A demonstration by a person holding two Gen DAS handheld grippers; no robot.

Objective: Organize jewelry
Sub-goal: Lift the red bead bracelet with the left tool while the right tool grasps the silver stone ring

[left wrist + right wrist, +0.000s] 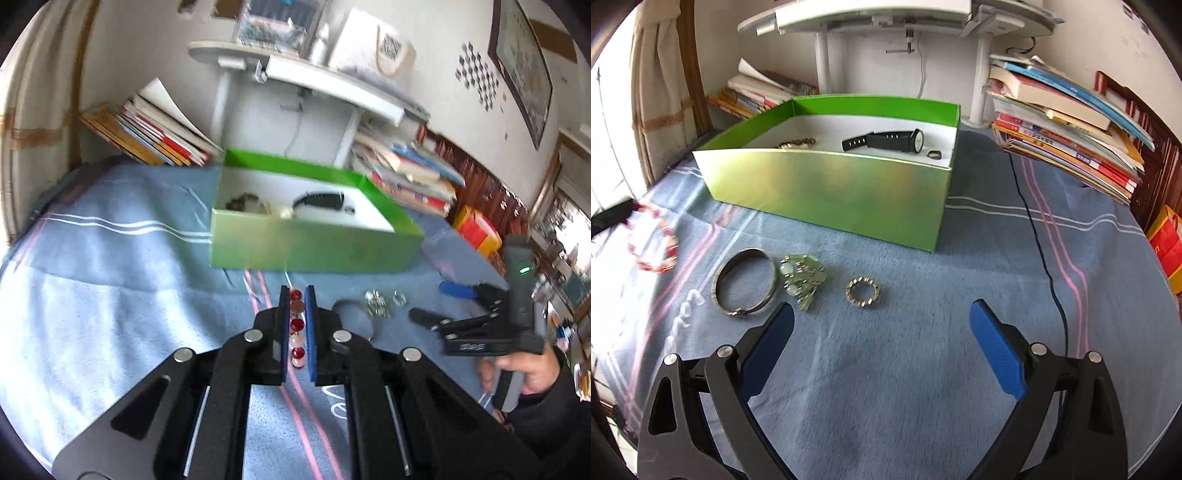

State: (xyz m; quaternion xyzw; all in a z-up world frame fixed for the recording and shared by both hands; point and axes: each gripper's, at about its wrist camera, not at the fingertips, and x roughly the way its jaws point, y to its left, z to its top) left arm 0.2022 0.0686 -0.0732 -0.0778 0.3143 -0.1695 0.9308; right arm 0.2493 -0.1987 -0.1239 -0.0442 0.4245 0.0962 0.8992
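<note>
L gripper [297,295] pads pressed together on the red bead bracelet [297,325]; beads strung between the blue pads, lifted off the blue blanket [110,277]. In the left wrist view the green box [317,251] sits at 12 o'clock of the gripper, near wall facing it, top open; black watch [321,201] and a beaded piece [245,203] lie inside.

R gripper [882,317] spread wide, nothing between the pads, above bare blanket. In the right wrist view: gold ring bracelet [863,291] at 12 o'clock just ahead, green stone cluster [803,280] at 10, dark bangle [745,282] at 9–10. Box near wall beyond them w/ an open strip of blanket between. Black cable [1045,266] runs at 2 o'clock; book stack [1067,136] past the box's right corner.
</note>
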